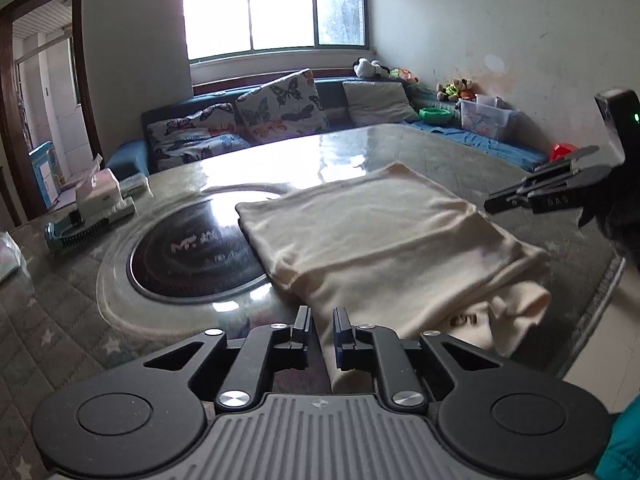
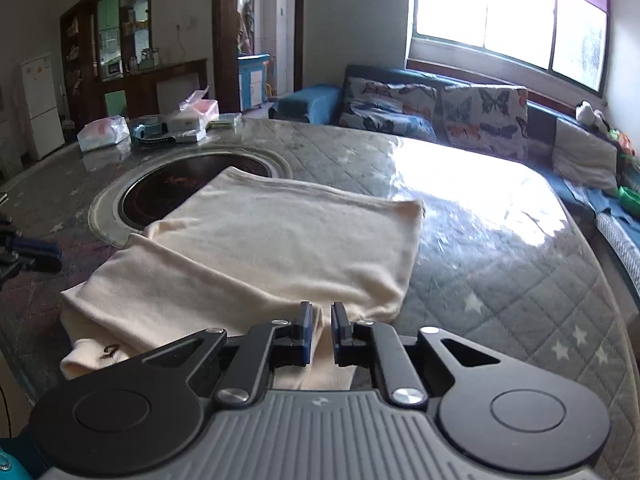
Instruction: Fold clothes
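A cream garment lies folded into a rough rectangle on the quilted table, partly over the dark round cooktop; it also shows in the right wrist view. A loose end with dark lettering hangs at the near table edge. My left gripper is open with a narrow gap, just above the garment's near left edge, holding nothing. My right gripper is open with a narrow gap at the garment's near right edge, holding nothing. It also shows from the side in the left wrist view.
A dark round cooktop is set into the table. Tissue packs and boxes and a teal item sit at the far left. A blue sofa with butterfly cushions runs behind the table.
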Demonstrator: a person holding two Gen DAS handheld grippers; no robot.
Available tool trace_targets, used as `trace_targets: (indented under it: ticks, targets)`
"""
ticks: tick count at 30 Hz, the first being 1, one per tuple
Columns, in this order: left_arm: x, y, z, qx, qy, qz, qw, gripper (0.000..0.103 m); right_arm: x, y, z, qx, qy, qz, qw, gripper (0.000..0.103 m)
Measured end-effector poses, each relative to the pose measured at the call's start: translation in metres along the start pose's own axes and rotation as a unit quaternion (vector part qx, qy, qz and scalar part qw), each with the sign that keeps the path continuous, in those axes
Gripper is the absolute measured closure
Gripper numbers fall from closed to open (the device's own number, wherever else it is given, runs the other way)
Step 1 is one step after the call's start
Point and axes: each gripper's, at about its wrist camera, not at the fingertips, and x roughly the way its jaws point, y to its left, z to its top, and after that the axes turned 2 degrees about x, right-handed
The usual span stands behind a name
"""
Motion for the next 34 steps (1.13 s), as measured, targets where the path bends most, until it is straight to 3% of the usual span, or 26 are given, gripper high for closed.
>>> trace_targets:
  ticks: [5, 10, 16, 21, 26, 28, 30, 34]
  targets:
    - [0.026, -0.002, 0.019, -0.006, -0.008, -0.003, 1.0, 0.09, 0.019, 0.005, 0.004, -0.011, 0.0, 0.022, 1.0, 0.094]
    - [0.073, -0.004, 0.025, -0.009, 0.013, 0.001, 0.9999, 0.09, 0.033, 0.006, -0.001, -0.023, 0.017, 0.022, 0.999, 0.093]
    - [0.089, -0.008, 0.016, 0.019, 0.018, 0.014, 0.9996, 0.09, 0.016, 0.005, -0.008, -0.035, 0.021, 0.022, 0.999, 0.093]
    - [0.085, -0.009, 0.015, 0.017, 0.015, 0.018, 0.9996, 0.089, 0.005, 0.014, -0.018, -0.052, 0.03, 0.038, 0.997, 0.093]
    - [0.06, -0.021, 0.012, 0.051, 0.006, 0.002, 0.9987, 0.088, -0.005, 0.023, -0.028, -0.07, 0.039, 0.053, 0.995, 0.093]
    - [0.049, -0.028, 0.01, 0.071, 0.001, -0.006, 0.9974, 0.085, -0.009, 0.025, -0.027, -0.075, 0.033, 0.053, 0.995, 0.093]
    - [0.042, -0.033, 0.007, 0.084, -0.004, -0.008, 0.9964, 0.076, -0.009, 0.03, -0.022, -0.075, 0.022, 0.057, 0.995, 0.093]
    - [0.031, -0.043, 0.002, 0.106, -0.008, -0.01, 0.9943, 0.075, -0.001, 0.043, -0.014, -0.068, 0.011, 0.097, 0.993, 0.091]
